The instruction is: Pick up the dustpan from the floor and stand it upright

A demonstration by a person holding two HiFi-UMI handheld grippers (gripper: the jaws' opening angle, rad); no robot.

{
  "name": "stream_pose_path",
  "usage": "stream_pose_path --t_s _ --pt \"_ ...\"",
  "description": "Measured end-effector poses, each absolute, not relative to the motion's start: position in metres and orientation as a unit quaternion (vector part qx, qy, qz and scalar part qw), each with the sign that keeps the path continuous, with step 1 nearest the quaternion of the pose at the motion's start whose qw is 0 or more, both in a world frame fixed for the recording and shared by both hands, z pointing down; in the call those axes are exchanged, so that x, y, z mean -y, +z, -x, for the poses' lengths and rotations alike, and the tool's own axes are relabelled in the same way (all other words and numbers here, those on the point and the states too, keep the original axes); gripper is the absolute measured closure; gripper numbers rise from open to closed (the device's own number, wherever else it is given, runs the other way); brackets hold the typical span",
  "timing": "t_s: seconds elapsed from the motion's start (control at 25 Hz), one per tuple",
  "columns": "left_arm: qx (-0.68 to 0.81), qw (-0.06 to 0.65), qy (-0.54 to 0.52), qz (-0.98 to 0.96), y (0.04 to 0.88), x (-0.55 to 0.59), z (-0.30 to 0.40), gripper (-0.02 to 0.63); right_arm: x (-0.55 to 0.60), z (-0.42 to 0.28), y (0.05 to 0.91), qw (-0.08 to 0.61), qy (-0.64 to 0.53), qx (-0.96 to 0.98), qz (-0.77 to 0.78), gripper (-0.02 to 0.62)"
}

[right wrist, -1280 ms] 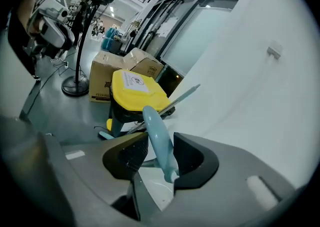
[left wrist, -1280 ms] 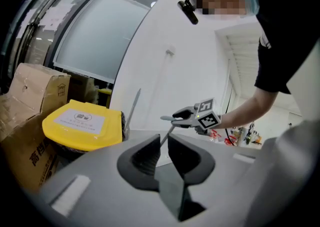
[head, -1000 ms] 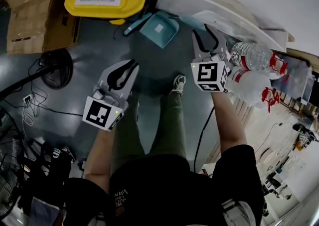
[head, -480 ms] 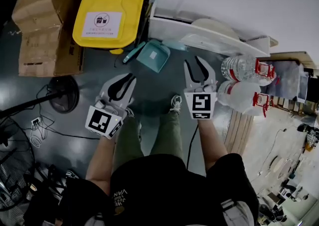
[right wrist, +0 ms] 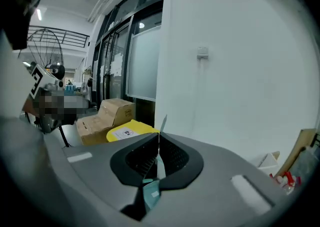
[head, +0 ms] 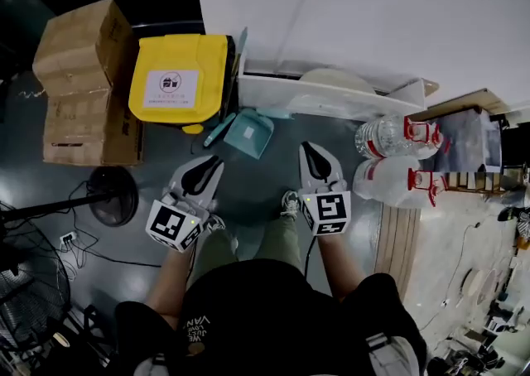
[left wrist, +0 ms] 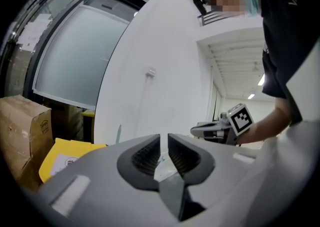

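Looking first at the fingers point(right wrist: 172, 157) of the right gripper point(right wrist: 158, 138): they have just been closing and now meet, with nothing between them. The left gripper point(left wrist: 164, 140) keeps only a narrow gap, also empty. Both hang well above the floor point(head: 257, 180) and well apart from the teal dustpan point(head: 248, 132). It rests near the floor's far edge, between the yellow bin point(head: 178, 76) and the white tray point(head: 290, 99) along the wall. It looks flat, though I cannot be sure of its tilt. The pick-up seems not yet begun: a gripper must spread, drop and reach forward for handle or rim. The dustpan's scoop is empty. The bin's lid is down, the cardboard boxes point(head: 83, 84) are closed, and two clear jugs point(head: 385, 138) are capped red.
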State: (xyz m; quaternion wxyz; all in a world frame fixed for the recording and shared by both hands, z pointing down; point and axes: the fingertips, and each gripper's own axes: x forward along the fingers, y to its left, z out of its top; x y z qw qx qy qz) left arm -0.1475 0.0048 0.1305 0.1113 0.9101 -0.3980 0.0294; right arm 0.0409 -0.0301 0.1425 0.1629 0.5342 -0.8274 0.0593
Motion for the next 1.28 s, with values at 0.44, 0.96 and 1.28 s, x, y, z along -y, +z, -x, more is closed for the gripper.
stream_pose_path --t_s 0.44,0.96,1.28 --pt "0.379 0.091 0.008 -0.921 0.088 -0.022 0.154 0.505 -0.009 0.003 0.119 0.138 0.116 0.862 -0.474 0.594" --pt "0.371 0.065 0.009 -0.926 0.058 -0.048 0.181 0.505 -0.042 0.023 0.081 0.102 0.151 0.866 -0.467 0.594" --pt "0.376 0.073 0.006 -0.924 0.056 -0.069 0.188 0.517 -0.054 0.021 0.067 0.100 0.128 0.861 -0.482 0.594"
